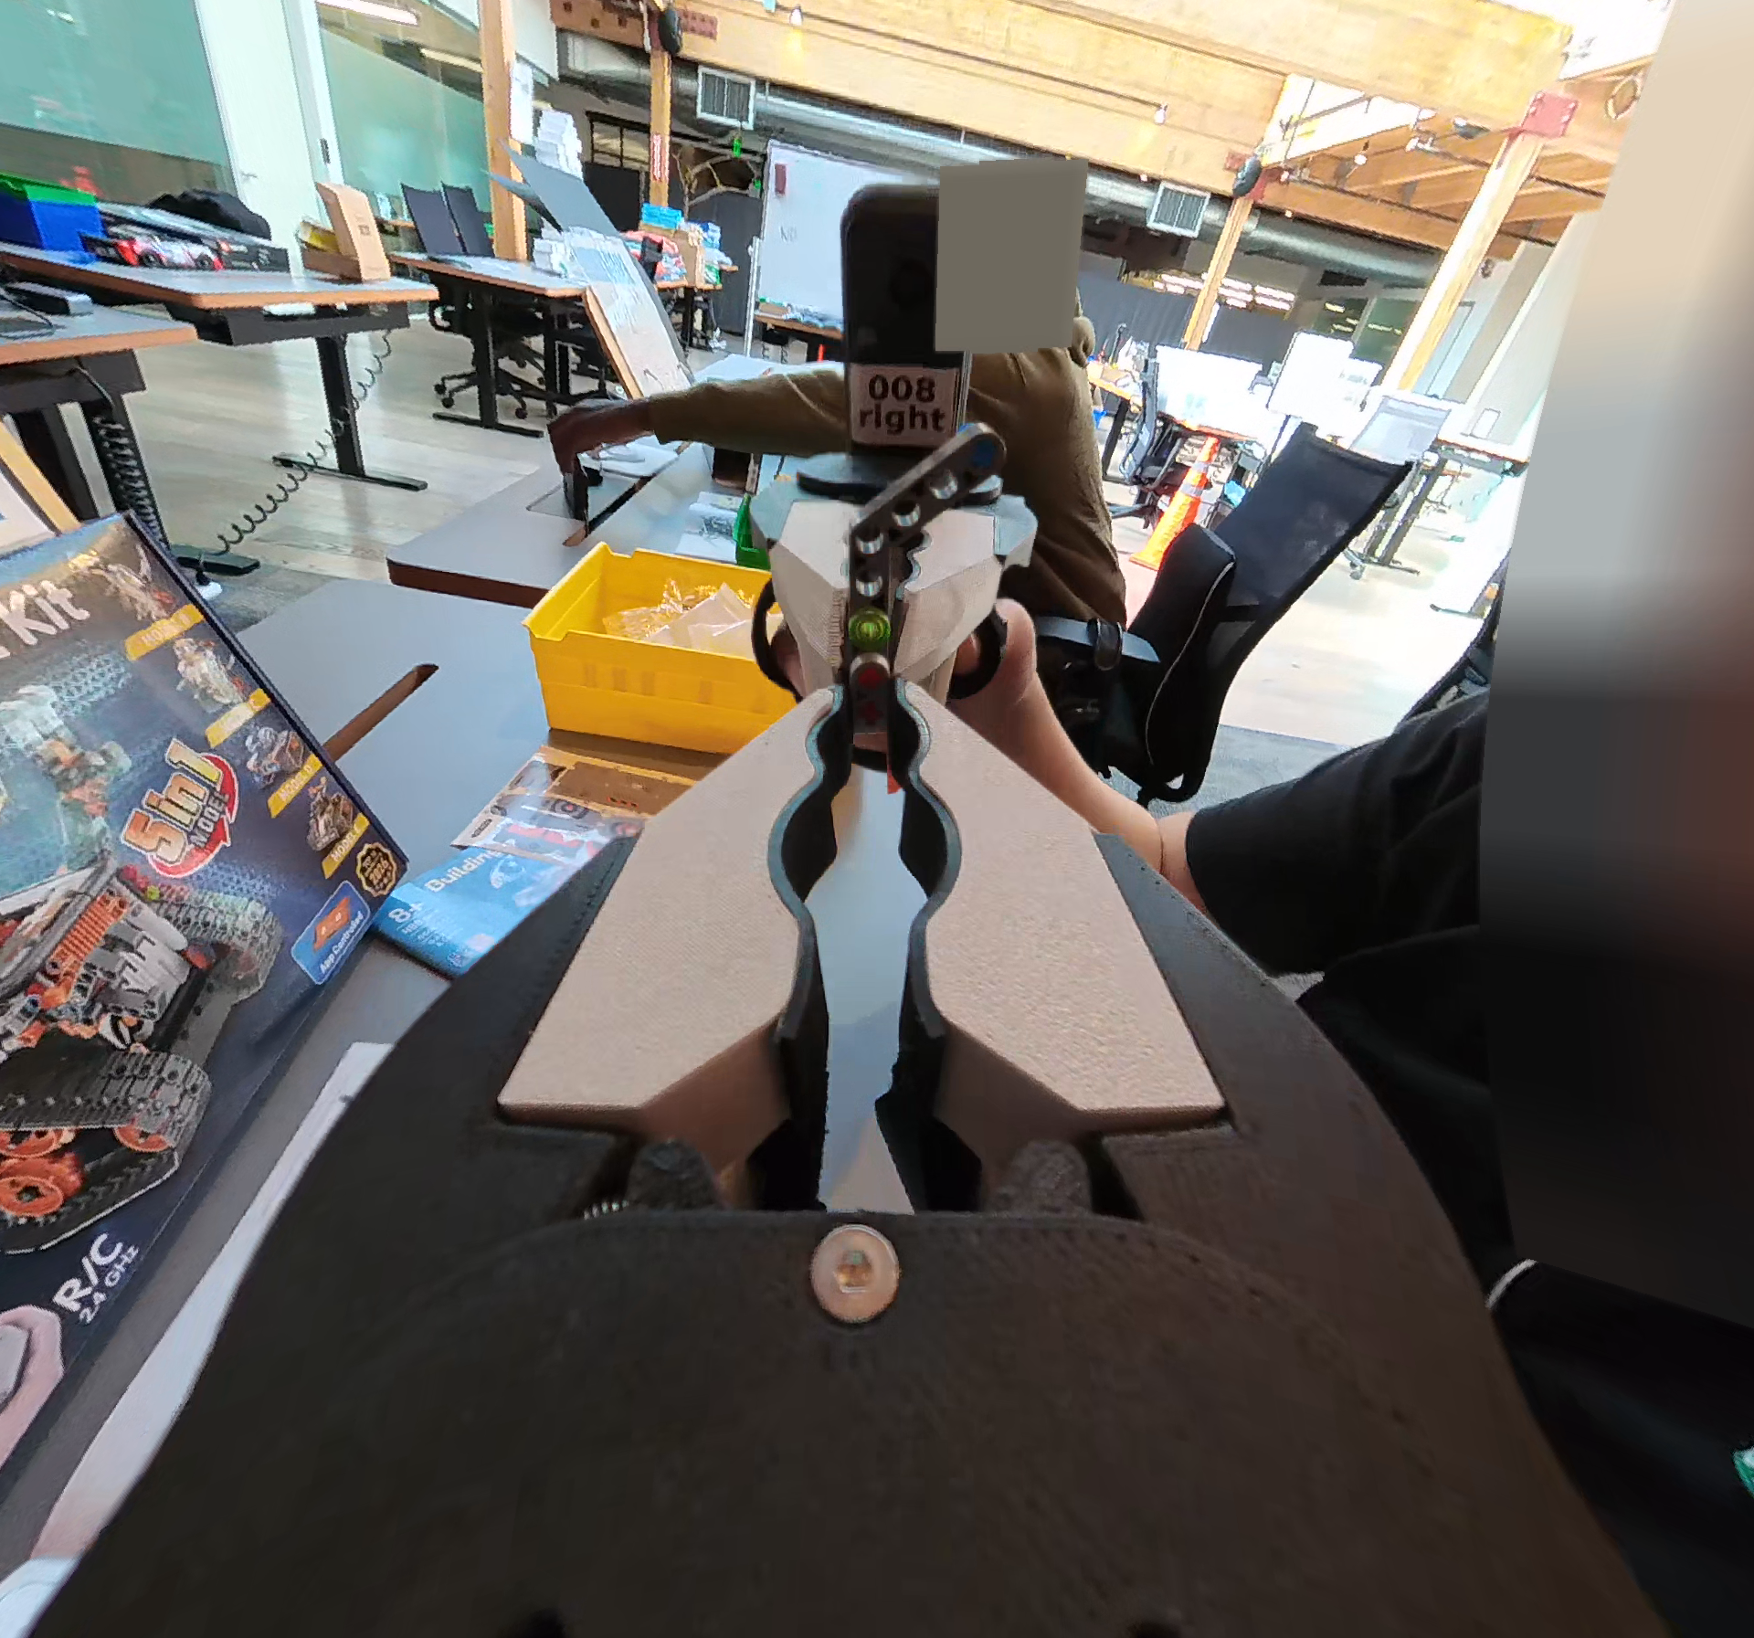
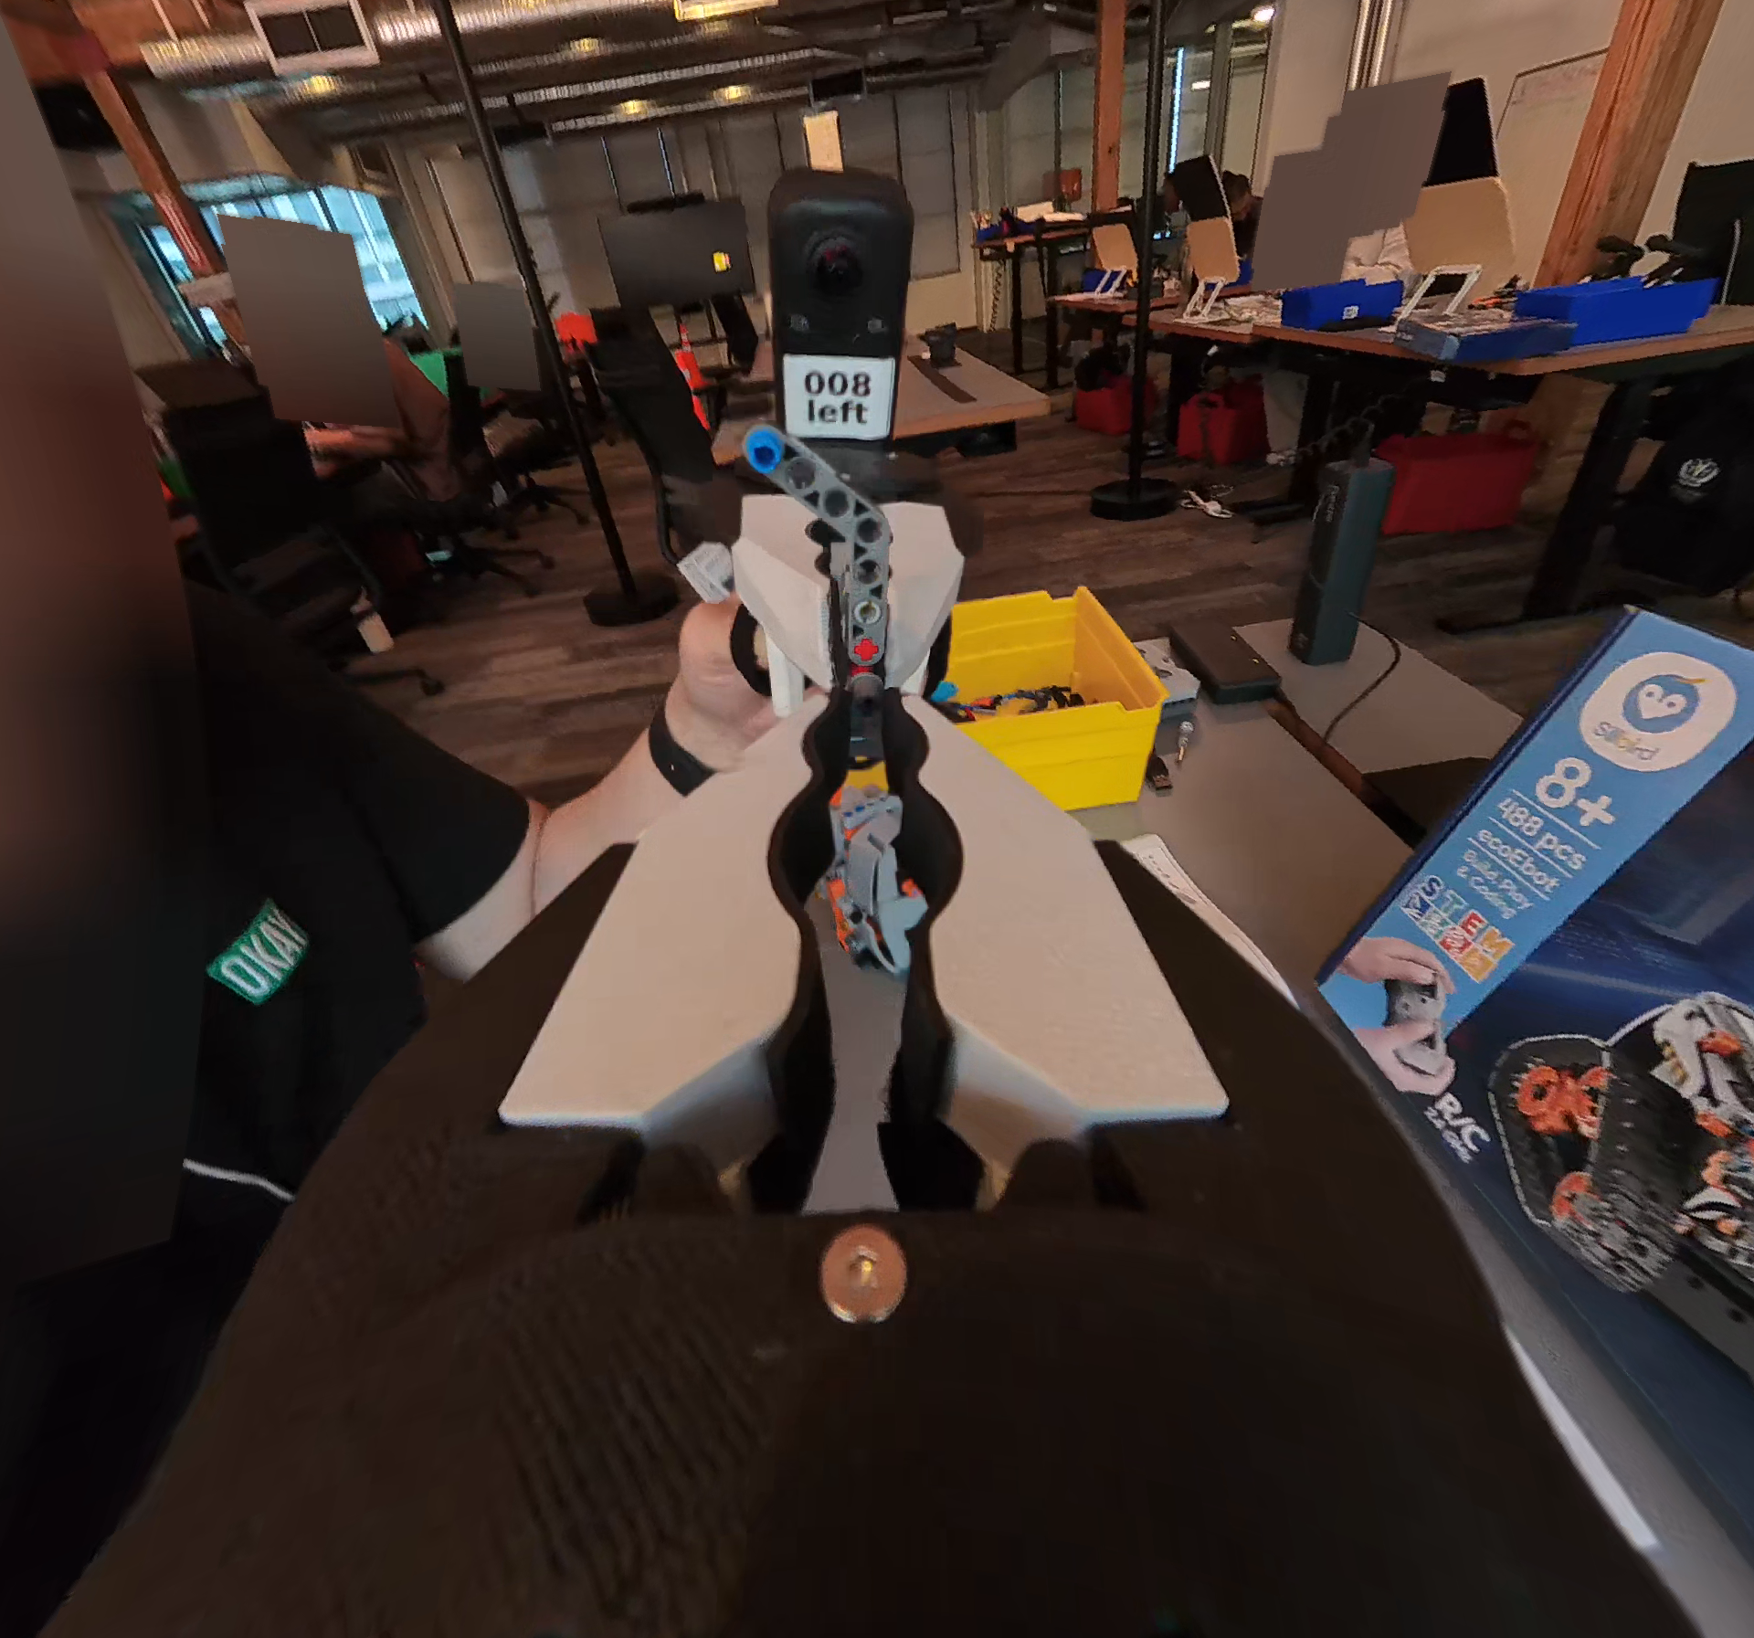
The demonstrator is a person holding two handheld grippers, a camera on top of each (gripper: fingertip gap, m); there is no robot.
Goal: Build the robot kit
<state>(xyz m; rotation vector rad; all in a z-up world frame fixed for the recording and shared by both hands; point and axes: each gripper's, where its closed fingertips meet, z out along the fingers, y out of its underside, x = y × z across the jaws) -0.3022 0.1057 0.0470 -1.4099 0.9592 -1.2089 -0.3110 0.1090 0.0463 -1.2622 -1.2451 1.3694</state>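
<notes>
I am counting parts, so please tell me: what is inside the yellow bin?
The right wrist view shows small black, blue and orange parts on the floor of the yellow bin. The left gripper's fingers cover its left end.

Bent grey holed beam (image 1: pixel 897 529), blue pin atop, upright, pinched between both tongs

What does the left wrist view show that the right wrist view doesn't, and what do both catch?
Only the left wrist view shows a green pin in the beam and a person in an olive sleeve reaching over the far desk. Only the right wrist view shows a small grey and orange assembly on the table, seen between the right gripper's fingers. Both show the bent grey beam with a blue pin, pinched at its lower end by both grippers, left gripper included, plus the yellow bin and kit box.
</notes>
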